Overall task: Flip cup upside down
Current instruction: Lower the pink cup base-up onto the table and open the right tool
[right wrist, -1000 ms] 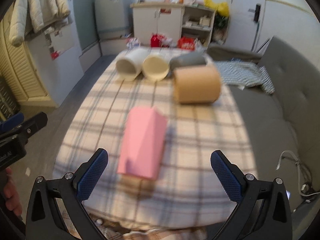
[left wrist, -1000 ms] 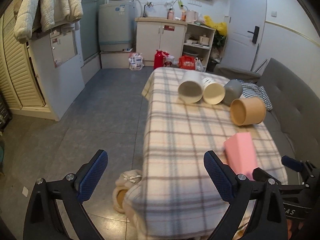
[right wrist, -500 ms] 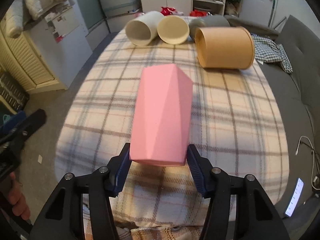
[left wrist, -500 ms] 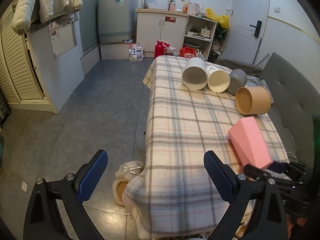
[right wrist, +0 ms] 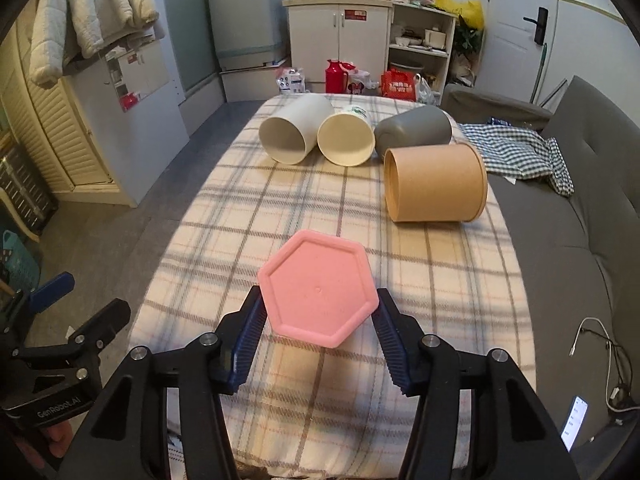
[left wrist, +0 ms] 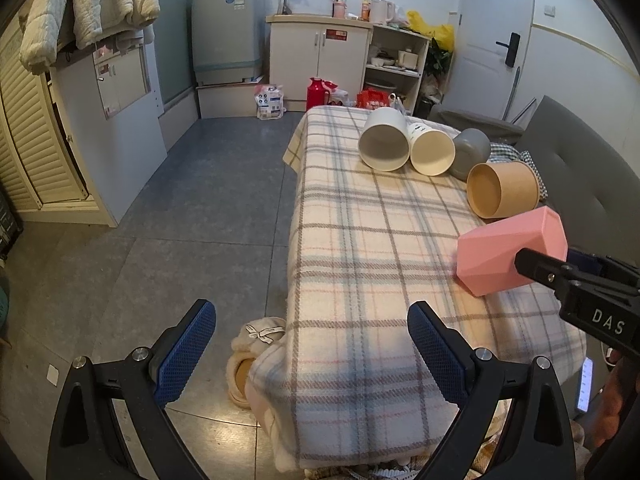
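pink cup (right wrist: 318, 291) pinched by right gripper (right wrist: 316, 326), long axis near horizontal, hexagonal base turned toward far cups; left gripper (left wrist: 308, 338) fingers spread, nothing held.

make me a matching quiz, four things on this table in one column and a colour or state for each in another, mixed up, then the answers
Things:
1. pink cup
2. brown cup
3. grey cup
4. left gripper

States:
A. lying on its side, open mouth facing the white cup side
B. open, holding nothing
C. held between the right gripper fingers, hexagonal base toward the camera
D. lying behind the brown cup, closed base toward the camera

Pairs: 1-C, 2-A, 3-D, 4-B
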`<act>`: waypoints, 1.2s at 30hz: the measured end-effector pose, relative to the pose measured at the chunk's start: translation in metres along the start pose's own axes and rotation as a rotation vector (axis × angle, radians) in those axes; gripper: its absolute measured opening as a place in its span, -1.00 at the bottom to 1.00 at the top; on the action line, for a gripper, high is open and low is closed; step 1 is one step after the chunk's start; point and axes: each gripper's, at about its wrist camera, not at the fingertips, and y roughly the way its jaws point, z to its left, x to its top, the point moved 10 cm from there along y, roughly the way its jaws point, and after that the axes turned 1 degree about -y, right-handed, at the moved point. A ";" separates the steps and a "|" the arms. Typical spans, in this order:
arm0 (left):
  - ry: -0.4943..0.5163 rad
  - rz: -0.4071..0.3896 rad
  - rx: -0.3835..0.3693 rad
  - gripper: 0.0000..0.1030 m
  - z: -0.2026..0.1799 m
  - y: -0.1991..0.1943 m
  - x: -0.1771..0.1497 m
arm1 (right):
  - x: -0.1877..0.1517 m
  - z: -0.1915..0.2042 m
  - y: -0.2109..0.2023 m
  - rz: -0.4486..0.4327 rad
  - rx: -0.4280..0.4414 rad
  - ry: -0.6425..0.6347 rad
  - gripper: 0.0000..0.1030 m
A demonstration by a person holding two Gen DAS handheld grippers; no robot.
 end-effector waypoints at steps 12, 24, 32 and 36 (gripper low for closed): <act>0.021 -0.033 0.031 0.93 -0.010 0.012 0.026 | 0.030 -0.011 0.014 0.004 0.008 0.011 0.05; 0.042 -0.010 0.046 0.93 -0.021 0.030 0.027 | 0.047 -0.017 0.054 0.079 0.034 0.024 0.05; 0.025 -0.004 0.058 0.93 -0.021 0.024 0.027 | 0.059 -0.023 0.040 0.005 0.040 0.063 0.42; 0.026 -0.033 0.064 0.93 -0.026 0.007 0.032 | 0.065 -0.025 0.014 -0.054 0.050 0.066 0.42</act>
